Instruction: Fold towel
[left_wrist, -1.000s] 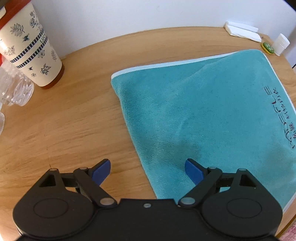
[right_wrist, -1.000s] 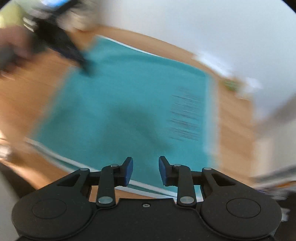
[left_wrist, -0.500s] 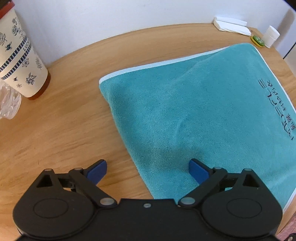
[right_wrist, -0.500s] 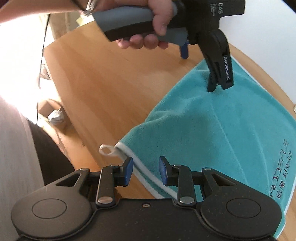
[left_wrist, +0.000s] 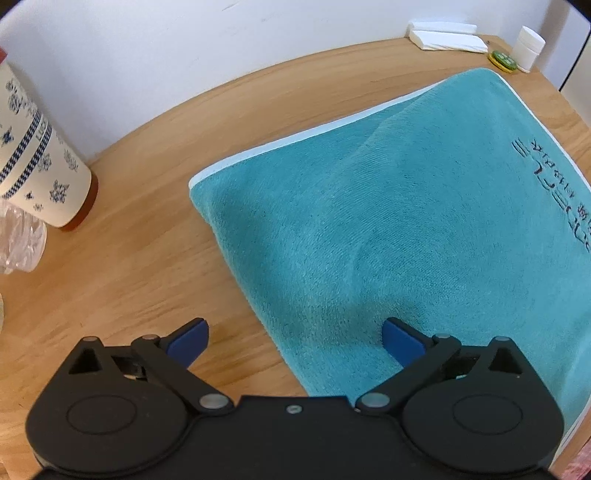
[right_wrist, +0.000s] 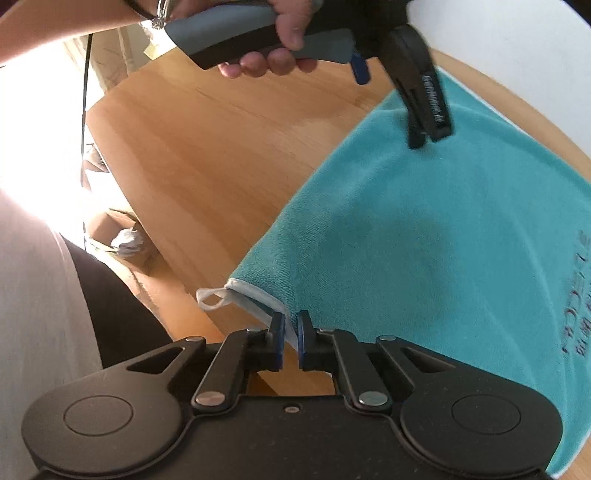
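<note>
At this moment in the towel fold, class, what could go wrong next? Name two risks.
1. The right gripper pinches only the towel hem near the hanging loop; the thin edge may slip out when lifted.
2. The left gripper is open, holding nothing, so a one-sided lift could drag the towel askew.

Round wooden table (left_wrist: 140, 266) against a white wall (left_wrist: 207, 48). Floral cup (left_wrist: 35, 162) at its far left edge, crinkly clear plastic (left_wrist: 18, 240) right beside it. At the far right edge: folded white napkins (left_wrist: 447, 37), a small green tin (left_wrist: 502, 59), a white jar (left_wrist: 529, 48).
</note>
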